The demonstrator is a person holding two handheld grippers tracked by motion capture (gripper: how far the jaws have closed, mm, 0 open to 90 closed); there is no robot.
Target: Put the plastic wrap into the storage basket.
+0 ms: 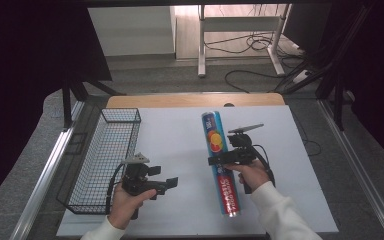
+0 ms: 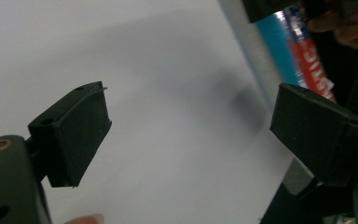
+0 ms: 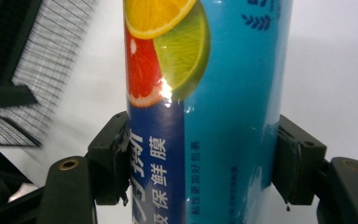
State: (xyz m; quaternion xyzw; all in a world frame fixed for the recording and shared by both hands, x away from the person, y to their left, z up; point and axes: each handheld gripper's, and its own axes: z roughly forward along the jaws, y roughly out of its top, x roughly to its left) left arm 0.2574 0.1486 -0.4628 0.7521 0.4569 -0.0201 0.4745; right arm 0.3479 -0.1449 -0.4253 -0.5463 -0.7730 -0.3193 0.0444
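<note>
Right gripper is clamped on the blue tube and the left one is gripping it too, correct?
Not quite. The right gripper is clamped on the blue tube, but the left gripper is open and holds nothing; the left gripper view shows its fingers apart over bare white table.

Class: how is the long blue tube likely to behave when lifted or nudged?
The tube is round and lies flat, so it would probably roll sideways. Its glossy wrap looks slippery. The right claw grips near the middle, so it should lift fairly level.

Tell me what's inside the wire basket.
Through the mesh of the wire basket, nothing visible inside, just its wire floor. The left gripper and hand cover its near right corner.
</note>
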